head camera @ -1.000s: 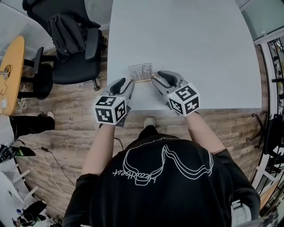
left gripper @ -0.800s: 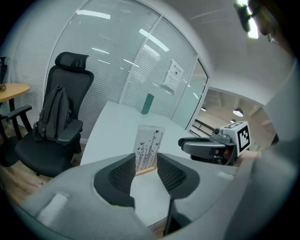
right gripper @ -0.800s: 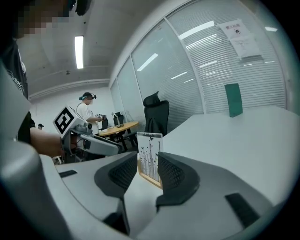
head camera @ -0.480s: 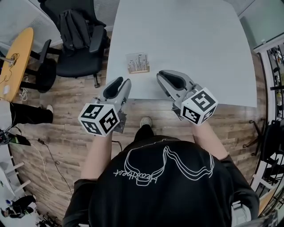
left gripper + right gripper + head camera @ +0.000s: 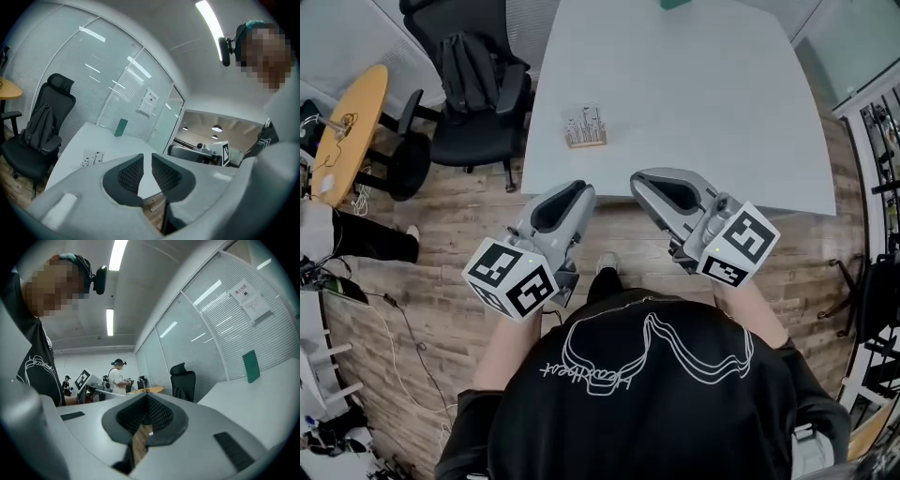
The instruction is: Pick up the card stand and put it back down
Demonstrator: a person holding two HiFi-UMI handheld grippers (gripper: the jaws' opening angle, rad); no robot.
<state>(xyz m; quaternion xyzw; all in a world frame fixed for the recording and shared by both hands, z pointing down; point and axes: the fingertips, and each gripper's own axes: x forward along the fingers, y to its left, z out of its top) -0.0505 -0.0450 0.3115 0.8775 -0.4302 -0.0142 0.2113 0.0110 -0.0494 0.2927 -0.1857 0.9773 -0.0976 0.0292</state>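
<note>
The stand (image 5: 585, 128) sits on the table (image 5: 703, 112), at twelve o'clock from both grippers and well apart from them. The left gripper (image 5: 584, 188) has just been closing, with a narrow gap and nothing in it. The right gripper (image 5: 637, 178) is closed, empty. The job looks finished to me.

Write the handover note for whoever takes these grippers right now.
Left gripper: empty; its jaws have just been closing, with a narrow gap left between them.
Right gripper: shut, empty.
Both are off the near edge of the white table, above the wooden floor.
Card stand: standing on the table near its left edge, with nothing touching it.
Done: apparently the set-down. A second ago both grippers flanked the stand.
Left: nothing obvious. Check whether another lift is wanted.
</note>
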